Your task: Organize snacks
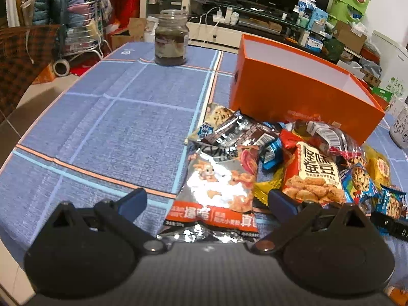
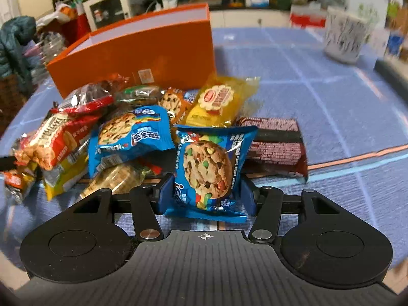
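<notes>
A pile of snack packets lies on the blue checked tablecloth (image 1: 114,127) in front of an open orange box (image 1: 293,89), which also shows in the right wrist view (image 2: 142,53). My left gripper (image 1: 206,200) is open, its fingers either side of a silver and orange snack bag (image 1: 216,186). My right gripper (image 2: 205,193) is shut on a blue cookie packet (image 2: 209,168), held at its lower part. Behind it lie another blue cookie packet (image 2: 127,135), a yellow packet (image 2: 219,102) and a dark wafer pack (image 2: 275,142).
A glass jar (image 1: 170,38) stands at the table's far edge. A white patterned cup (image 2: 346,35) stands at the far right of the table. A red and white bean snack bag (image 1: 313,173) lies to the right of the silver bag. Cluttered furniture surrounds the table.
</notes>
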Tool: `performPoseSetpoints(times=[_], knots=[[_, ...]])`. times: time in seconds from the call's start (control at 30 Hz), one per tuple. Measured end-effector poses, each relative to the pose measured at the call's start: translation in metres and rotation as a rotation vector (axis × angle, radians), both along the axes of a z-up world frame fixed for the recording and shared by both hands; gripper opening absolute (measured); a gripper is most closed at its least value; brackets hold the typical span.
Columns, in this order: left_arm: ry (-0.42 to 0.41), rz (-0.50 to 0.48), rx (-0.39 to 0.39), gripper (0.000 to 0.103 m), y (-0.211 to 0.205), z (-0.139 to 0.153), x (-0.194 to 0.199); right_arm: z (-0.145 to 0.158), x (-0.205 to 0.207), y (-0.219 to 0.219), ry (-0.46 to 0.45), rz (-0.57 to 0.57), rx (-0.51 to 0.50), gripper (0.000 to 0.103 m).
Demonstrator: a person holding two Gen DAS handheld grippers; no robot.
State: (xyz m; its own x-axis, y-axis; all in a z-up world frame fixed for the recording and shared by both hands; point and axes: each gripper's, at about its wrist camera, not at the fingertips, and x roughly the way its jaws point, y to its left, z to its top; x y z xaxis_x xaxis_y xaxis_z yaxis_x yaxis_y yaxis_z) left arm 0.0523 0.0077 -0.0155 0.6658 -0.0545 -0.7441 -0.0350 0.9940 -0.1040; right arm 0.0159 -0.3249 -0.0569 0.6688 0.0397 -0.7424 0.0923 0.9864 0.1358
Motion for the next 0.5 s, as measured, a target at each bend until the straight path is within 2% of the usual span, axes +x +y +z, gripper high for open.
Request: performPoseSetpoints(times=[0.1,0.23,0.3,0.37,0.43,0.5], knots=[[0.004,-0.008,0.012,0.1,-0.003,-0.003,0.001,0.001,0.007,0.005,0.028,0.064,-0.037,0.046],[0.024,-0.012,0.032,0.1,-0.009,-0.009,0.006,-0.004,0.006,0.017,0.013,0.101,-0.109,0.051],[0.034,-0.009,0.034,0.1,-0.011,-0.011,0.009,-0.008,0.004,0.023,-0.002,0.102,-0.141,0.063],[0.03,-0.005,0.031,0.1,-0.012,-0.01,0.01,-0.012,0.006,0.021,-0.003,0.084,-0.136,0.085],[0.013,-0.003,0.021,0.1,-0.011,-0.008,0.009,-0.015,0.005,0.02,0.01,0.064,-0.133,0.096],[0.009,0.002,0.018,0.1,-0.009,-0.007,0.009,-0.012,0.003,0.017,0.042,0.056,-0.132,0.096]])
